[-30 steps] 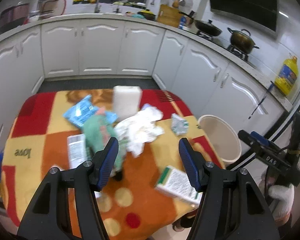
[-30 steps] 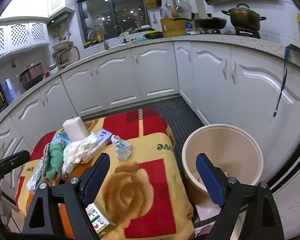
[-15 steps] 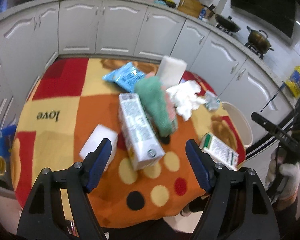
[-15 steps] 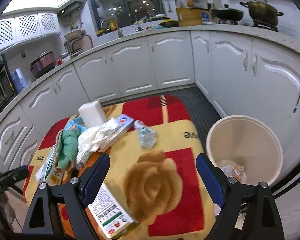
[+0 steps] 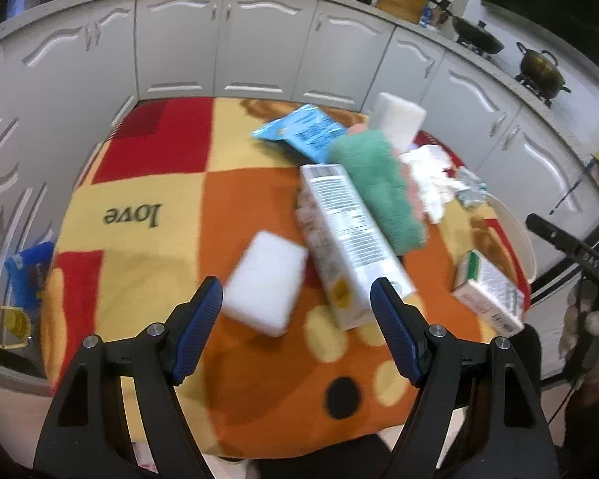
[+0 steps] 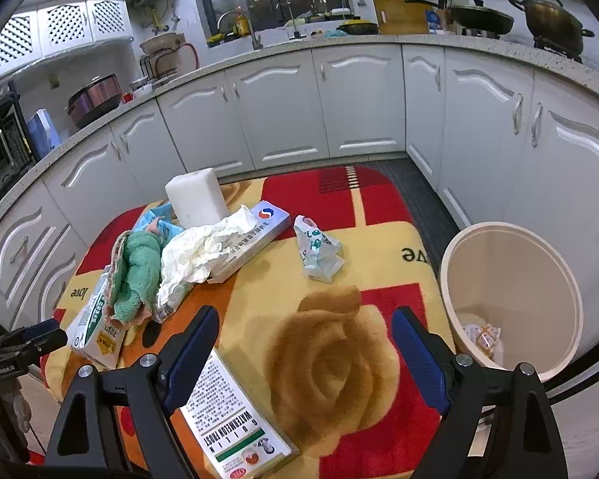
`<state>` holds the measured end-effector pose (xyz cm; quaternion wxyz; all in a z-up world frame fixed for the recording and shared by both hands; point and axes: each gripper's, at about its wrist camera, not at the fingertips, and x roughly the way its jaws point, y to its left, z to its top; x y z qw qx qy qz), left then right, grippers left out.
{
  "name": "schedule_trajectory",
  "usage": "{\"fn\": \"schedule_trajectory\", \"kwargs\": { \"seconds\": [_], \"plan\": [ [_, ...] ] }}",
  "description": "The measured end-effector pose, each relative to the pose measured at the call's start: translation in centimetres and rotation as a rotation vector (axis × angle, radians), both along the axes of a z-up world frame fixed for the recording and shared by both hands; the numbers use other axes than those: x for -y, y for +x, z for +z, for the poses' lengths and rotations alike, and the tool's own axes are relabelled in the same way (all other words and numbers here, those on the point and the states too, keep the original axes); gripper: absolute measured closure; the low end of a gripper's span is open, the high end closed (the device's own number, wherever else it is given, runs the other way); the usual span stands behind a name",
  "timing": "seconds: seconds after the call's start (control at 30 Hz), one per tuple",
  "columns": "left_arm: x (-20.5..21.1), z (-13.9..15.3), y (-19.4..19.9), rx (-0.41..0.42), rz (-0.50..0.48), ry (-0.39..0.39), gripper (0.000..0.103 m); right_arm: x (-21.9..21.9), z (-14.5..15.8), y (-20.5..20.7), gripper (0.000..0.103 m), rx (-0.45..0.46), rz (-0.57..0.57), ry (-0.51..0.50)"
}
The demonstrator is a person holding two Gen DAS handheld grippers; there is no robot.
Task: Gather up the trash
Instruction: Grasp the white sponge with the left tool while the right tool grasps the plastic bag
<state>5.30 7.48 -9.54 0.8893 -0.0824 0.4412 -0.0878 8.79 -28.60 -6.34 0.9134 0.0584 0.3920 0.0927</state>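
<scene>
Trash lies on a patterned tablecloth. My left gripper hovers open above a white sponge and the near end of a long white carton, touching neither. A green cloth rests on the carton. My right gripper is open over the cloth's rose pattern, with a printed box under its left finger. Farther off lie a crumpled wrapper, white tissue and a blue-and-white box. The cream bin stands right of the table.
A blue packet and a white block sit at the table's far side. White cabinets curve around the table. Some trash lies in the bin. A gloved hand holds the right gripper.
The left gripper's jaws stand wider than a second ago, and it has dropped closer over the sponge and carton. The right gripper has sunk nearer the tablecloth.
</scene>
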Motion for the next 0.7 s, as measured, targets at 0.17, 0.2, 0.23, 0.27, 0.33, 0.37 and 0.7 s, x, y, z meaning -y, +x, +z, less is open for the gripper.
{"fn": "schedule_trajectory", "kwargs": {
  "seconds": [0.17, 0.2, 0.23, 0.27, 0.33, 0.37, 0.7],
  "plan": [
    [-1.3, -1.2, 0.7, -0.025, 0.011, 0.01, 0.027, -0.1, -0.8, 2.0, 0.017, -0.009, 0.001, -0.011],
    [-1.3, -1.5, 1.0, -0.03, 0.01, 0.016, 0.027, 0.0, -1.0, 2.7, 0.017, -0.013, 0.001, -0.012],
    [-1.3, -1.6, 1.1, -0.033, 0.009, 0.02, 0.027, 0.0, -1.2, 3.1, 0.017, -0.017, 0.0, -0.011],
    [-1.2, -1.9, 1.3, -0.037, 0.008, 0.025, 0.027, 0.0, -1.5, 3.8, 0.017, -0.028, 0.001, -0.008],
    [-1.1, -2.4, 1.7, -0.042, 0.004, 0.034, 0.027, 0.1, -2.0, 5.2, 0.017, -0.048, 0.012, -0.006],
    [-1.1, -2.7, 2.0, -0.046, 0.004, 0.041, 0.027, 0.1, -2.2, 5.9, 0.017, -0.059, 0.02, -0.009],
    [-1.1, -3.9, 3.9, -0.059, 0.004, 0.016, 0.03, -0.7, -4.9, 10.6, 0.038, -0.129, 0.063, 0.022]
  ]
}}
